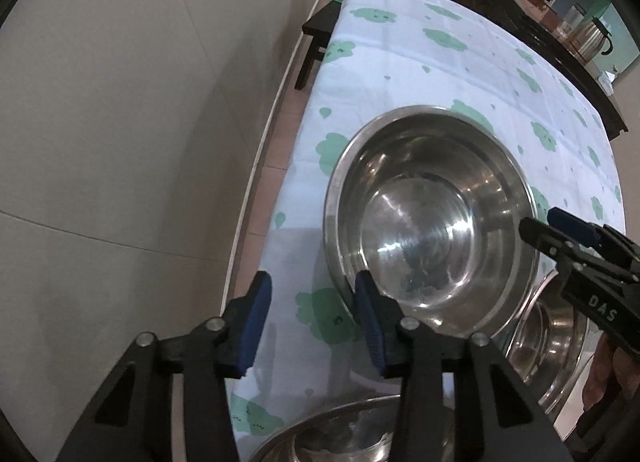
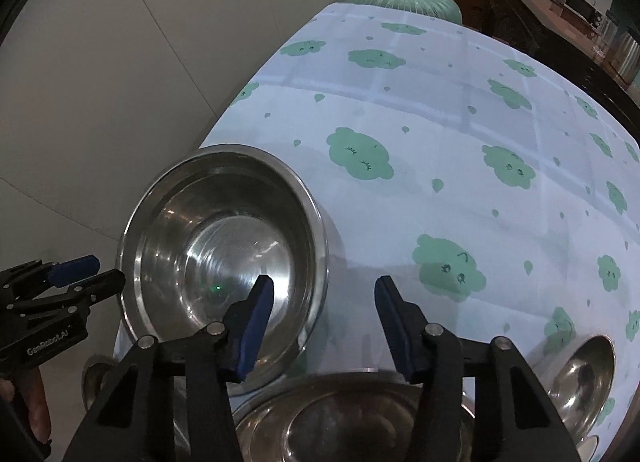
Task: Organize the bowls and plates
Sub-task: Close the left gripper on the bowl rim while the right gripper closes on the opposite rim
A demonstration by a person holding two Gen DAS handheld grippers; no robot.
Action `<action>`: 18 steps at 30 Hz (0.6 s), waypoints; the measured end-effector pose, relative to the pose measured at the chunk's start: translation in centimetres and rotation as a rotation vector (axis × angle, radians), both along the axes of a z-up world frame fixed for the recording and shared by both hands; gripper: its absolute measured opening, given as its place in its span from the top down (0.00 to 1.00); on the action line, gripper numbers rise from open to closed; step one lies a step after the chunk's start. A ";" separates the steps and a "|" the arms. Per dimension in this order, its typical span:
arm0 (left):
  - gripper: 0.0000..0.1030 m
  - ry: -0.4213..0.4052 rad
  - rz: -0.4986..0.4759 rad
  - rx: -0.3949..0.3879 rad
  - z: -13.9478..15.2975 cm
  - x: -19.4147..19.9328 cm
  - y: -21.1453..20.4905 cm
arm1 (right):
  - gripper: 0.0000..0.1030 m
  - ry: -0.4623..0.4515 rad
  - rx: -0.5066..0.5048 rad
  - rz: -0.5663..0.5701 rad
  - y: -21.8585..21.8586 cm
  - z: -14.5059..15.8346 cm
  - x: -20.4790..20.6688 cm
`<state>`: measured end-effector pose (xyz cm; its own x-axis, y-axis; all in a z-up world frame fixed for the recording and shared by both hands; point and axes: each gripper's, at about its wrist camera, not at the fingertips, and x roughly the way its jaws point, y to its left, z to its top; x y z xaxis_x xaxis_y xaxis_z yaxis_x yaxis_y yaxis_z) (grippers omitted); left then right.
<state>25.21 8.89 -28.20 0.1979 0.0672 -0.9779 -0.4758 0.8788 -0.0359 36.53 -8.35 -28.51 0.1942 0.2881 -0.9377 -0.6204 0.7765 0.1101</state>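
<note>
Steel bowl [image 1: 432, 218] sits on the worktop [image 1: 500, 74] under a cloud-print cloth, near its left edge, with further steel bowls [image 2: 352, 418] close by at the near side. Left gripper [image 1: 310, 318] straddles the bowl's near-left rim, one pad inside and one outside, jaws about half open and not seen pressing the rim. Right gripper [image 2: 324, 318] straddles the opposite rim likewise, jaws about half open, one pad inside the bowl, the other over the cloth, with no grip evident.
</note>
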 end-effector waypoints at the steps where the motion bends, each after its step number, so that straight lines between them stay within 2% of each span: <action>1: 0.59 0.000 0.000 0.001 -0.1 0.1 0.0 | 0.49 0.004 -0.006 0.003 0.1 -0.3 0.1; 6: 0.59 0.005 -0.003 0.000 -0.4 0.6 -0.2 | 0.57 0.027 -0.017 0.012 0.7 -1.3 0.5; 8: 0.60 0.012 -0.010 0.005 -0.7 0.9 -0.3 | 0.66 0.039 -0.025 0.018 0.9 -1.7 0.6; 10: 0.73 0.026 -0.012 -0.002 -1.2 1.0 -0.4 | 0.71 0.051 -0.024 0.023 1.1 -2.1 0.7; 13: 0.85 0.016 -0.025 -0.022 -1.3 1.1 -0.6 | 0.80 0.060 -0.019 0.036 1.3 -2.4 0.6; 18: 0.87 0.019 -0.032 -0.005 -1.2 1.3 -1.0 | 0.81 0.068 -0.009 0.044 1.5 -2.4 0.5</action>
